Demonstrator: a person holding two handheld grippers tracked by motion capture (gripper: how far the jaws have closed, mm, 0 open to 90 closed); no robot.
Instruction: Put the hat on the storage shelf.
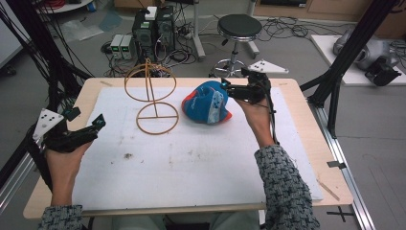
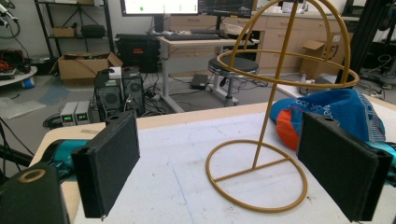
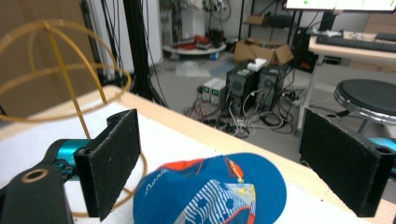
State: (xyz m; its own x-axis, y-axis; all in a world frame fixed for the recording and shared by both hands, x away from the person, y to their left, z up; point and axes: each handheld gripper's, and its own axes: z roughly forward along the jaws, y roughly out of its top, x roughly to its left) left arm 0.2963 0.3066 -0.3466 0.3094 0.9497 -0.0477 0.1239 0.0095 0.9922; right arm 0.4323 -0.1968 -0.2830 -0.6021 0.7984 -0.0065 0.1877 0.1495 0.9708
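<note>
white mat (image 1: 191, 158) carries cap (image 1: 207, 102); both grippers' fingers wide open, empty; right gripper (image 1: 230, 90) seemingly just above it.

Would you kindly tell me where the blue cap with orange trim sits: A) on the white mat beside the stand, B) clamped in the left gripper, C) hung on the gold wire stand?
A: the blue cap lies on the white mat beside the gold wire stand, under the open right gripper.
</note>
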